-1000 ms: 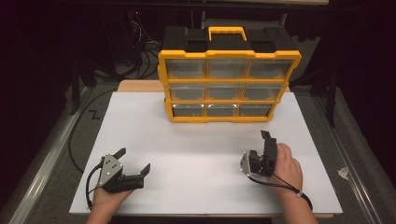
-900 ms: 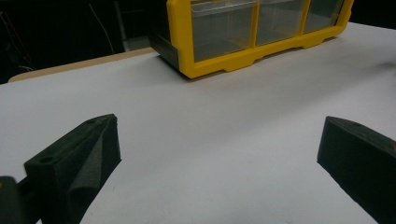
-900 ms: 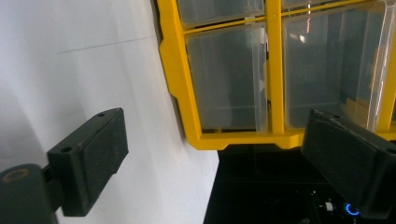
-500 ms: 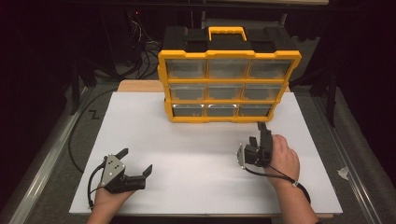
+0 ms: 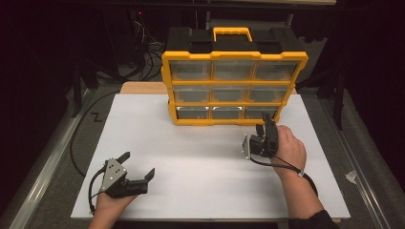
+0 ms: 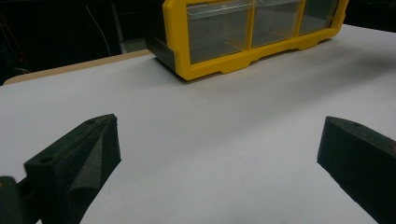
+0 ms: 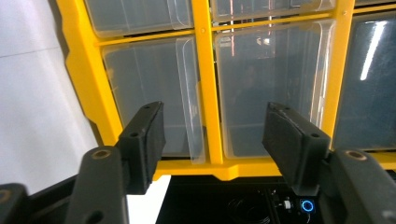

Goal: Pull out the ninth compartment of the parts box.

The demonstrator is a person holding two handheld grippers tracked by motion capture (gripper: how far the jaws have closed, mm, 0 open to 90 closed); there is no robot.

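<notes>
Organizer (image 5: 234, 81) is stood upright at the far middle of the white bench (image 5: 200, 157), its nine clear drawers faced toward the person. Its bottom-right drawer (image 5: 260, 112) is approached by the right tool (image 5: 265, 125), which is held just in front of it with jaws parted and nothing gripped. In the right gripper view the yellow frame (image 7: 205, 70) between two drawers is seen between the jaws. The left tool (image 5: 137, 164) is held low at the bench's near left corner, well apart from the organizer, with jaws spread wide and nothing between them.
</notes>
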